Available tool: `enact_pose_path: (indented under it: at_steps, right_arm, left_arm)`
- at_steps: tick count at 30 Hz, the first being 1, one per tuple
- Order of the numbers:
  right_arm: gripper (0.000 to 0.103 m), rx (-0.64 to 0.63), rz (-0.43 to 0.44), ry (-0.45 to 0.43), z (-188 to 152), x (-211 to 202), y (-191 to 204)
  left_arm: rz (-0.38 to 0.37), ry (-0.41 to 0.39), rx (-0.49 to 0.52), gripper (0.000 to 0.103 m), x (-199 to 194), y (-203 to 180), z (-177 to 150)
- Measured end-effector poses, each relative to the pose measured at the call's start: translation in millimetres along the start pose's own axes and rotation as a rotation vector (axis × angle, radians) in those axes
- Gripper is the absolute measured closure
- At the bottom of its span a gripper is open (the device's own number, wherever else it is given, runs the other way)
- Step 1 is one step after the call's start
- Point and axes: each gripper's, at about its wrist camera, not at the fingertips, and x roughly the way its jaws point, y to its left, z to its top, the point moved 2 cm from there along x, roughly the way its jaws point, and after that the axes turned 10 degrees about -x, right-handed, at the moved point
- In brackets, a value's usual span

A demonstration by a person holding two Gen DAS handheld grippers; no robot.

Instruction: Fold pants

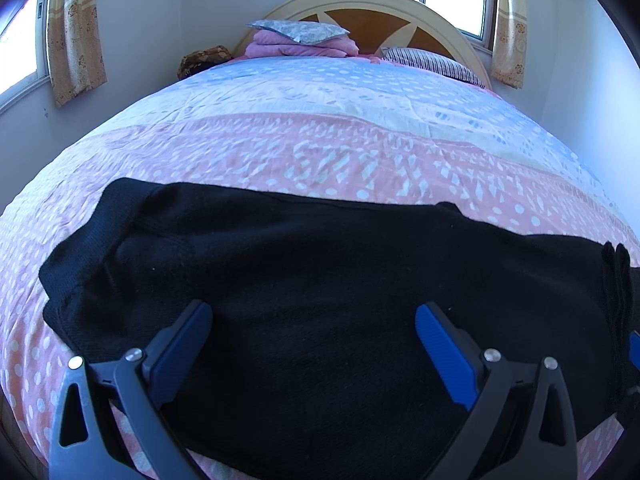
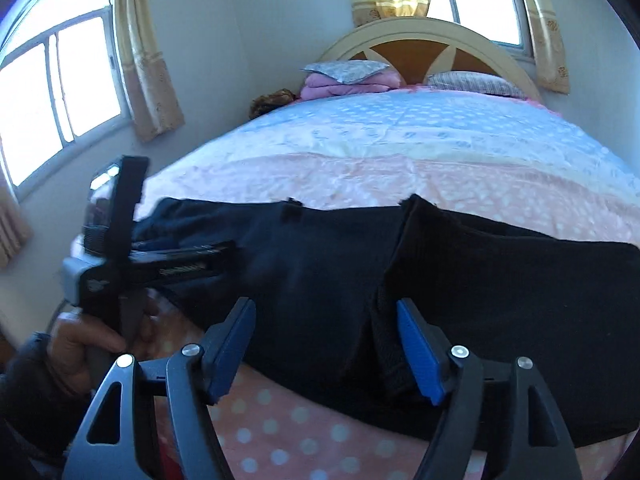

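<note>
The left gripper (image 1: 314, 322) and right gripper (image 2: 326, 320) both hang with jaws apart over the black pants (image 1: 304, 276), spread across the bedspread (image 1: 320, 128) at six o'clock. Folded blankets (image 1: 300, 46) and a striped pillow (image 1: 432, 62) lie at twelve, by the headboard (image 1: 420, 12).

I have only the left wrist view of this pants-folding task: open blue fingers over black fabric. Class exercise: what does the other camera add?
Observer: The right gripper is open too, above the black knitted pants near the bed's front edge.
Operator: Any fold?
Observer: Yes, a layer's edge crosses the pants there.
Operator: Who holds my gripper?
Observer: A bare hand grips the left gripper's handle.
</note>
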Motion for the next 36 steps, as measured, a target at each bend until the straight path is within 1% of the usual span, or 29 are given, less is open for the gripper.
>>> enact_pose_path:
  at_steps: [2, 3, 4, 5, 6, 7, 8, 9, 10, 12, 14, 15, 17, 18, 20, 22, 24, 26, 27, 28, 29, 30, 32, 34, 36]
  right_arm:
    - [0.029, 0.016, 0.071, -0.025, 5, -8, -2]
    - [0.029, 0.018, 0.074, -0.043, 9, -14, -6]
    - [0.029, 0.031, 0.048, -0.077, 14, -21, -11]
    - [0.029, 0.065, 0.031, -0.127, 18, -32, -21]
    - [0.031, 0.105, 0.039, -0.166, 20, -40, -31]
    - [0.037, 0.153, 0.04, -0.197, 23, -46, -43]
    - [0.052, 0.192, 0.021, -0.198, 24, -47, -54]
    - [0.099, 0.215, -0.01, -0.163, 26, -42, -64]
    - [0.102, 0.227, -0.05, -0.113, 27, -32, -73]
    - [0.102, 0.236, -0.037, -0.098, 27, -17, -77]
    - [0.102, 0.216, -0.042, -0.068, 28, 2, -71]
    - [0.102, 0.218, -0.043, -0.047, 27, 16, -66]
    - [0.102, 0.241, -0.028, 0.039, 21, 49, -66]
    - [0.102, 0.269, -0.017, 0.05, 19, 60, -68]
    - [0.102, 0.338, 0.017, 0.044, 20, 68, -74]
    - [0.102, 0.322, 0.021, 0.053, 22, 74, -73]
    - [0.102, 0.277, 0.023, 0.065, 27, 75, -65]
    - [0.102, 0.243, 0.037, 0.019, 32, 56, -57]
    - [0.102, 0.252, 0.047, -0.044, 36, 40, -57]
    - [0.102, 0.261, 0.033, -0.12, 38, 19, -61]
    - [0.102, 0.256, 0.003, -0.159, 40, 1, -66]
    - [0.102, 0.255, -0.076, -0.194, 41, -20, -76]
    - [0.102, 0.288, -0.232, -0.2, 34, -48, -102]
    - [0.102, 0.346, -0.296, -0.18, 18, -64, -131]
    - [0.102, 0.408, -0.373, -0.123, -1, -67, -157]
  left_arm:
    - [0.0, 0.001, 0.0, 0.0, 0, 0, 0]
    - [0.0, 0.001, 0.0, 0.0, 1, 0, 0]
    - [0.0, 0.0, 0.0, 0.0, 0, 0, 0]
    - [0.001, 0.0, 0.0, 0.0, 0, 0, 0]
    - [0.001, 0.0, 0.0, 0.0, 0, 0, 0]
    - [0.001, 0.0, 0.0, 0.0, 0, 0, 0]
    - [0.002, 0.0, 0.001, 0.0, 0, 0, 0]
    - [0.003, 0.0, 0.002, 0.0, 0, 0, 0]
    - [0.004, 0.0, 0.003, 0.0, 0, 0, 0]
    - [0.003, 0.0, 0.003, 0.0, 1, -1, 0]
    - [0.003, 0.0, 0.002, 0.0, 1, -1, 0]
    - [0.003, 0.0, 0.003, 0.0, 1, -1, 0]
    - [0.003, -0.001, 0.003, 0.0, 1, 0, 0]
    - [0.003, -0.001, 0.003, 0.0, 0, 0, 0]
    - [0.002, 0.0, 0.002, 0.0, 1, 0, 0]
    - [0.002, -0.001, 0.003, 0.0, 1, -1, 0]
    - [0.002, 0.0, 0.004, 0.0, 1, 0, 0]
    - [-0.003, -0.001, 0.002, 0.0, 0, 1, 0]
    - [-0.006, -0.001, 0.0, 0.0, 0, 1, 0]
    - [-0.007, -0.001, -0.001, 0.0, 0, 2, 0]
    - [-0.004, -0.001, 0.001, 0.0, 0, 0, 0]
    - [0.0, 0.0, 0.004, 0.0, 0, 0, 0]
    - [0.007, -0.001, 0.009, 0.0, 1, -2, 0]
    - [0.008, -0.001, 0.01, 0.0, 1, -2, 0]
    - [0.01, -0.001, 0.011, 0.0, 1, -2, 0]
